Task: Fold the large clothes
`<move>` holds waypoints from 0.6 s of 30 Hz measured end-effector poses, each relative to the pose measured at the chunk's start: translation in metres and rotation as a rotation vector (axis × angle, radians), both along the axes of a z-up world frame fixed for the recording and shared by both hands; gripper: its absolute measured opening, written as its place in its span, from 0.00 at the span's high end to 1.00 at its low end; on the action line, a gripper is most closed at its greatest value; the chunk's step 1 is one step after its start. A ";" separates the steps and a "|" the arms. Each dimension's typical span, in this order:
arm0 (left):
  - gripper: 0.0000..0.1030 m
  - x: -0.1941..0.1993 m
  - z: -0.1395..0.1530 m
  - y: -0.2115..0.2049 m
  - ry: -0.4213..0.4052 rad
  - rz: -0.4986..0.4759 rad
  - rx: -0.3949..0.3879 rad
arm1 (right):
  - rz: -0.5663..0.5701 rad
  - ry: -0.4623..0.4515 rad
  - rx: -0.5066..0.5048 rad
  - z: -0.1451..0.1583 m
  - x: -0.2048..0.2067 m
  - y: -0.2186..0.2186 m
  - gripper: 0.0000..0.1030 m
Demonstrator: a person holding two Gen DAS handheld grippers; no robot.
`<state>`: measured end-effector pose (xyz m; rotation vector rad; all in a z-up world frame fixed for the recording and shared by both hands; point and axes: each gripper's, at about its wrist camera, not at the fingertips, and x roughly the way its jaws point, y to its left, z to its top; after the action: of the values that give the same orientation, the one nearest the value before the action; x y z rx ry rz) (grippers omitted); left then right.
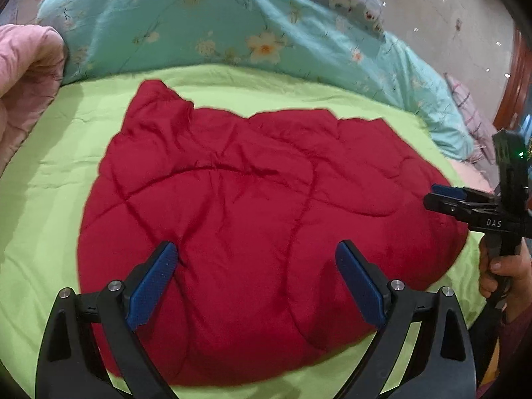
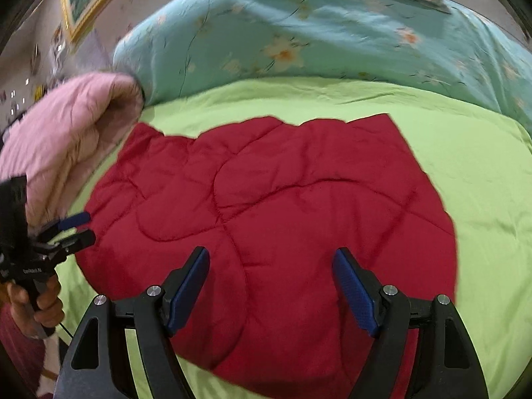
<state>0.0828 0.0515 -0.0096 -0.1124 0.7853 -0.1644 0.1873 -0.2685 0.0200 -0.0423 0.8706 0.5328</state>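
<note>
A: Where is the garment?

B: A red quilted garment (image 1: pixel 252 232) lies spread flat on a green sheet (image 1: pixel 50 173), in the middle of the bed. Behind it sits a rolled teal quilt (image 1: pixel 206 26); a pink quilt (image 1: pixel 26 76) is bunched at the left.

A: And the grippers?

B: Both are above the near edge, angled down at the cloth. The left gripper (image 1: pixel 256 286) has its jaws wide, with nothing between them; red cloth shows in the gap below. The right gripper (image 2: pixel 271 289) is the same: jaws wide, empty, above the cloth and not pressing it.

A: Which way does the garment run?

B: Its long axis looks to run left to right across both views, though it is close to square, so I say that loosely. The far edge is uneven, with a raised corner at the far left.

A: Which hand is nearer what?

B: Each gripper shows at the edge of the other's view. The left one is by the garment's left edge, the right one by its right edge. I judge each side falls to its own hand, with the cloth lying ahead of and below the fingers.
</note>
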 end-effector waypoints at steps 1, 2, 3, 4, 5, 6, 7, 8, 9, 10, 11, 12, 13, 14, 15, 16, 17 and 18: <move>0.06 0.006 -0.004 -0.001 0.019 0.002 0.012 | 0.001 0.004 -0.028 -0.005 0.005 0.006 0.23; 0.06 0.011 -0.007 -0.002 0.029 0.000 0.021 | -0.002 0.001 -0.054 -0.008 0.009 0.010 0.23; 0.06 0.014 -0.008 -0.003 0.027 -0.001 0.027 | -0.003 -0.003 -0.079 -0.011 0.013 0.013 0.23; 0.06 0.018 -0.008 -0.004 0.028 -0.001 0.031 | -0.003 -0.001 -0.095 -0.014 0.015 0.016 0.23; 0.06 0.024 -0.009 -0.004 0.035 0.002 0.030 | -0.004 0.004 -0.111 -0.017 0.020 0.018 0.23; 0.06 0.028 -0.009 -0.005 0.041 0.005 0.027 | -0.008 0.006 -0.126 -0.018 0.025 0.019 0.23; 0.06 0.034 -0.009 -0.004 0.046 0.010 0.025 | -0.014 0.007 -0.134 -0.020 0.029 0.019 0.23; 0.06 0.038 -0.009 -0.004 0.050 0.015 0.024 | -0.028 0.012 -0.141 -0.021 0.035 0.018 0.23; 0.06 0.044 -0.010 -0.003 0.057 0.021 0.021 | -0.036 0.022 -0.144 -0.023 0.042 0.018 0.23; 0.06 0.048 -0.010 -0.002 0.063 0.023 0.018 | -0.040 0.026 -0.146 -0.023 0.047 0.018 0.24; 0.06 0.055 -0.011 -0.001 0.072 0.026 0.011 | -0.052 0.027 -0.152 -0.025 0.054 0.018 0.24; 0.07 0.059 -0.011 -0.001 0.078 0.027 0.008 | -0.066 0.032 -0.155 -0.027 0.061 0.017 0.24; 0.07 0.064 -0.012 -0.001 0.085 0.029 0.007 | -0.076 0.044 -0.151 -0.029 0.068 0.016 0.24; 0.07 0.069 -0.012 0.001 0.092 0.034 0.005 | -0.089 0.061 -0.140 -0.031 0.076 0.014 0.24; 0.07 0.074 -0.013 0.002 0.101 0.038 0.001 | -0.104 0.084 -0.123 -0.033 0.084 0.011 0.24; 0.07 0.078 -0.015 0.004 0.106 0.041 -0.002 | -0.115 0.099 -0.116 -0.034 0.092 0.009 0.24; 0.07 0.083 -0.017 0.006 0.112 0.045 -0.007 | -0.127 0.107 -0.119 -0.035 0.099 0.008 0.24; 0.07 0.087 -0.020 0.008 0.120 0.050 -0.016 | -0.141 0.110 -0.122 -0.037 0.106 0.007 0.24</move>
<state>0.1697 0.0592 -0.0301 -0.1581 0.8998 -0.1171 0.2938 -0.2613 -0.0169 -0.0629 1.0051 0.3517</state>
